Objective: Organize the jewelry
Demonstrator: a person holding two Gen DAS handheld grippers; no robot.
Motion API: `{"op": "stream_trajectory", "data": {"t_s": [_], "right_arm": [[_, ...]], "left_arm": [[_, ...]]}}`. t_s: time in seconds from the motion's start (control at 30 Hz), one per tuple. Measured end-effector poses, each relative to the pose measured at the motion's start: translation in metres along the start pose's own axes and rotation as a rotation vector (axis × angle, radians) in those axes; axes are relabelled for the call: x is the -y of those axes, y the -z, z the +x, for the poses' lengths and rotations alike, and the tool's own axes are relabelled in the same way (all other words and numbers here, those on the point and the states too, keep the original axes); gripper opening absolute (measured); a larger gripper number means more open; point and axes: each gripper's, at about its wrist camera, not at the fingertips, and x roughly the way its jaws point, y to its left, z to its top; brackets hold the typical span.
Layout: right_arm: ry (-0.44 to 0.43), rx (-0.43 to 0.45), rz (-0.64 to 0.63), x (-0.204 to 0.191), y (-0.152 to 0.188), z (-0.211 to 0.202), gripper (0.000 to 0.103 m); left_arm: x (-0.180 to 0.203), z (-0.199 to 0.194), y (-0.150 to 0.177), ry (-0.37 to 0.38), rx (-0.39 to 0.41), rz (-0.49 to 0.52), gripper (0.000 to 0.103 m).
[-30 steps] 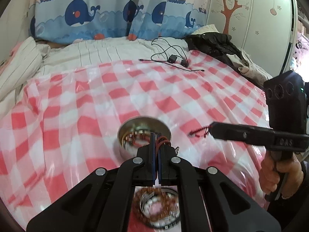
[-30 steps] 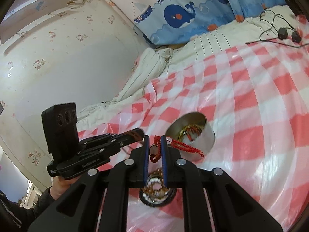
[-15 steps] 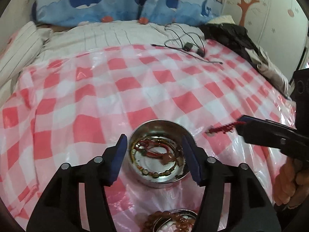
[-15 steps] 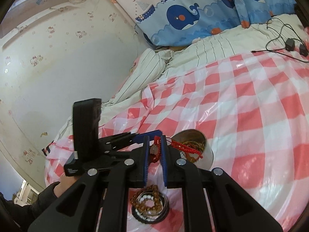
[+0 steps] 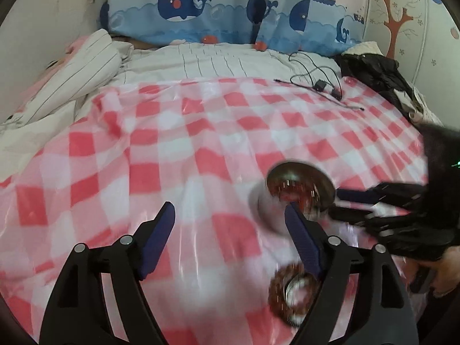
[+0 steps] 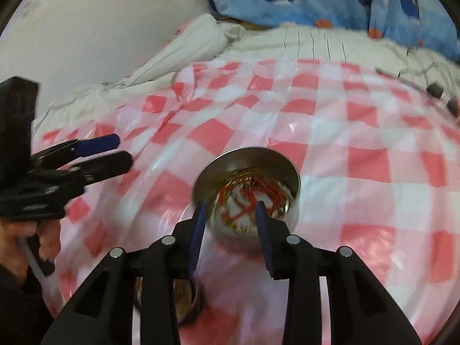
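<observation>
The left gripper (image 5: 228, 224) had its fingers (image 5: 156, 237) spread wide apart, with nothing between them. In the left wrist view they took up the bottom of the frame, over the red and white checked cloth (image 5: 178, 155) that covered the bed.

The right gripper (image 6: 229, 215) had its fingers (image 6: 197, 230) apart too, and they held nothing. In the right wrist view they sat at the bottom middle, one on each side of the near rim of the metal bowl (image 6: 287, 166). I could not tell if they touched the rim.

The bowl stood on the cloth. Inside it lay a tangle of red string bracelets (image 6: 244, 201) and thin gold-colored pieces, blurry in both views. In the left wrist view the bowl (image 5: 322, 178) showed at the middle right, just past the right-hand finger, and the right gripper (image 5: 345, 198) came in from the right edge with its tips at the bowl's side.

A ring of brown beads (image 5: 276, 284) lay on the cloth at the lower right of the left wrist view, around a shiny silver-colored piece. It was near the bowl but apart from it, and partly hidden behind a finger.

At the top of the left wrist view hung a blue whale curtain (image 5: 184, 8). A black cable (image 5: 313, 77) lay at the upper right, on the striped sheet (image 5: 201, 63) at the cloth's far edge, with dark clothes (image 5: 373, 72) beside it.
</observation>
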Motion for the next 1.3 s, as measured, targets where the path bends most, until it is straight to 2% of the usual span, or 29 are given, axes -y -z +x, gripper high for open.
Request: {"op": "stream_trajectory", "data": {"t_s": [0.13, 0.23, 0.3, 0.4, 0.53, 0.73, 0.87, 1.17, 1.2, 1.3], "right_arm": [[-0.007, 0.038, 0.035, -0.002, 0.042, -0.035, 0.044], [-0.027, 0.014, 0.14, 0.009, 0.08, -0.045, 0.044], [-0.043, 0.005, 0.198, 0.014, 0.091, -0.047, 0.044], [-0.059, 0.04, 0.238, 0.016, 0.091, -0.049, 0.047], [-0.061, 0.039, 0.272, 0.021, 0.094, -0.046, 0.047], [-0.07, 0.027, 0.291, 0.023, 0.093, -0.039, 0.048], [-0.074, 0.031, 0.288, 0.022, 0.093, -0.039, 0.054], [-0.084, 0.024, 0.287, 0.02, 0.093, -0.037, 0.056], [-0.084, 0.022, 0.287, 0.02, 0.093, -0.036, 0.057], [-0.086, 0.018, 0.285, 0.019, 0.093, -0.035, 0.058]], "left_arm": [[0.015, -0.016, 0.032, 0.003, -0.012, 0.053, 0.076], [0.023, -0.025, 0.054, 0.013, -0.021, 0.07, 0.076], [0.03, -0.029, 0.066, 0.026, -0.038, 0.091, 0.076], [0.052, -0.031, 0.075, 0.049, -0.043, 0.192, 0.076], [0.073, -0.028, 0.081, 0.06, -0.04, 0.296, 0.076], [0.075, -0.022, 0.079, 0.07, -0.048, 0.295, 0.076], [0.072, -0.022, 0.079, 0.087, -0.046, 0.288, 0.075], [0.075, -0.021, 0.082, 0.05, -0.03, 0.488, 0.073], [0.074, -0.02, 0.082, 0.055, -0.036, 0.493, 0.072], [0.076, -0.013, 0.082, 0.055, -0.064, 0.51, 0.059]]}}
